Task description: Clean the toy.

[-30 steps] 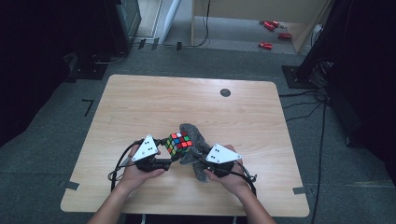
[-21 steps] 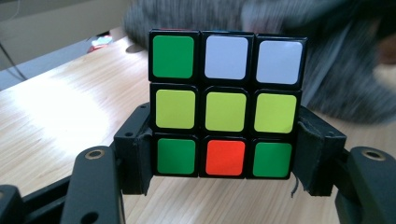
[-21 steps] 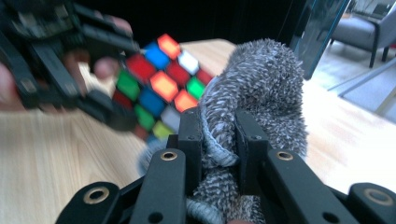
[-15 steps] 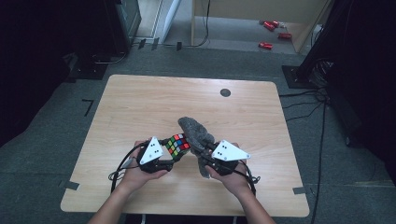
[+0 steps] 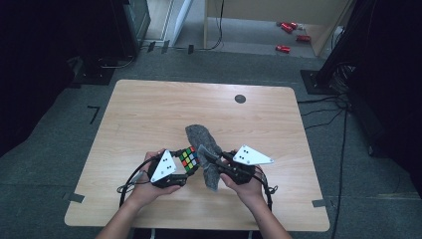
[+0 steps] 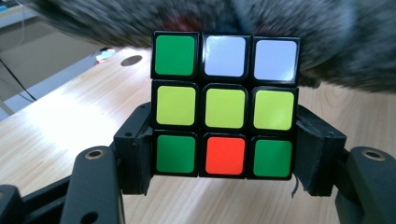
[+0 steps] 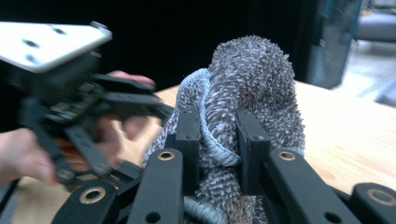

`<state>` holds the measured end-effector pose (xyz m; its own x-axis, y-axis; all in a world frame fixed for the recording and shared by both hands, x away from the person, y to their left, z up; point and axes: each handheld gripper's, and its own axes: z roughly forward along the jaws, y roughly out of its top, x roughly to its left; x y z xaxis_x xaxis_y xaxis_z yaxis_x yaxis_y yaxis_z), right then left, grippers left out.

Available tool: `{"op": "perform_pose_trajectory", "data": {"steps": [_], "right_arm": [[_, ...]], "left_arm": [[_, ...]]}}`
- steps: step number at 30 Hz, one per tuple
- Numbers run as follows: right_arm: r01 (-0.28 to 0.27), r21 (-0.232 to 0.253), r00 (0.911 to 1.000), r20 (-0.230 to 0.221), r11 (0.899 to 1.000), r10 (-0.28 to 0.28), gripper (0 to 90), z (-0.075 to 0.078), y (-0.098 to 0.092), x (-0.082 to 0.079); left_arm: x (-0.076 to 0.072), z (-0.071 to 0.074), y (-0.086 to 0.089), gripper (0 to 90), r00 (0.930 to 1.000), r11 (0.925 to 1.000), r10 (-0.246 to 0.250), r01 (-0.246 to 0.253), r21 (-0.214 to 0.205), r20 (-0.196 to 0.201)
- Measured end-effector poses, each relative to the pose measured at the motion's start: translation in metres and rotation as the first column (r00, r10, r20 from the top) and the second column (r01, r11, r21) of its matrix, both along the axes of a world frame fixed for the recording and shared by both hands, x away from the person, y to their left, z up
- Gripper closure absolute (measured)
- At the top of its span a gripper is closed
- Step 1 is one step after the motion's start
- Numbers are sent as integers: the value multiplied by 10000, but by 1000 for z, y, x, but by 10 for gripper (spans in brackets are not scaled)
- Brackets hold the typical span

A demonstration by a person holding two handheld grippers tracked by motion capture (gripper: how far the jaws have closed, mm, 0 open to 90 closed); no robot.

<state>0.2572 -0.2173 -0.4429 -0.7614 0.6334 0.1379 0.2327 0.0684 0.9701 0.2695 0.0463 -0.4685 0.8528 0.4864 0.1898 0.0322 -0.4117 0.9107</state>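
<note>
A: Starting at the left, how does the left gripper (image 5: 185, 168) sit?

B: The person's left hand (image 5: 149, 186) comes in from the bottom edge of the high view and holds it low over the front of the bench (image 5: 149, 114), pointing toward the middle. Its jaws are clenched on the puzzle cube (image 5: 188, 158). In the left gripper view the two black pads press the cube's (image 6: 225, 112) lower side edges, with a green, white and yellow face toward the camera.

A: And where is the cube?

B: Held above the bench near its front edge, between the two grippers, just beside the cloth.

A: The right side?

B: The right hand (image 5: 247, 186) mirrors the left, angled inward. The right gripper (image 5: 209, 158) has its jaws clamped on a grey fuzzy cloth (image 5: 204, 139), which stands bunched upward from them. In the right gripper view the cloth (image 7: 252, 79) is pinched between the pads, its hem folded at the grip.
</note>
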Motion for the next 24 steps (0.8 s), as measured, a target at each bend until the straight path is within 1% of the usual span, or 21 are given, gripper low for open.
{"op": "perform_pose_trajectory", "data": {"steps": [1, 2, 3, 5, 6, 8, 9, 12, 13, 15, 16, 17, 20, 22, 24], "right_arm": [[86, 1, 9999, -99, 10000, -86, 753, -2, -2, 1], [212, -75, 9995, -237, 9997, -213, 753, -4, -4, 4], [323, -174, 9991, -275, 9993, -328, 753, -5, -5, 5], [576, -516, 9981, -168, 9970, -585, 753, -5, -7, 6], [664, -543, 9977, -103, 9963, -671, 752, -3, -9, 6], [685, -344, 9976, 0, 9971, -685, 751, 3, -10, 4], [650, -302, 9979, 45, 9974, -649, 750, 5, -9, 3], [289, -287, 9992, 269, 9992, -282, 747, 11, 0, -5], [64, -363, 9989, 464, 9993, -47, 744, 13, 6, -8], [-110, -569, 9980, 619, 9983, 145, 739, 15, 12, -12], [-100, -691, 9976, 672, 9976, 146, 738, 14, 14, -12], [-82, -710, 9981, 608, 9974, 126, 737, 13, 14, -11], [139, -453, 9999, -8, 9989, -139, 735, 6, 6, -3], [448, -451, 9977, -490, 9980, -470, 735, 1, -1, 4], [736, -622, 9937, -801, 9953, -785, 736, -4, -6, 9]], "left_arm": [[0, 0, 0, 347, 10000, 10000, 12, -12, -12, 14], [0, 0, 0, 347, 10000, 10000, 29, -29, -13, 1], [1, -1, 1, 347, 10000, 10000, 36, -36, -6, -32], [2, -1, 1, 347, 9998, 10000, -15, 13, -95, -198], [3, -1, 2, 347, 9996, 9999, -41, 38, -104, -286], [4, -3, 1, 347, 9995, 10000, -9, 8, -18, -331], [4, -4, 0, 347, 9993, 10000, -28, 28, 24, -367], [3, -6, -3, 346, 9994, 9998, -27, 34, 192, -347], [2, -6, -4, 346, 9994, 9997, -42, 49, 232, -337], [2, -7, -5, 346, 9995, 9995, 0, 10, 322, -324], [2, -7, -4, 346, 9994, 9996, 13, -4, 282, -343], [2, -6, -3, 346, 9993, 9998, -15, 21, 181, -367], [2, -3, 0, 346, 9994, 9999, -43, 40, -114, -332], [3, -1, 2, 346, 9993, 9994, -50, 37, -337, -371], [3, -1, 3, 346, 9993, 9994, -18, 5, -358, -362]]}}
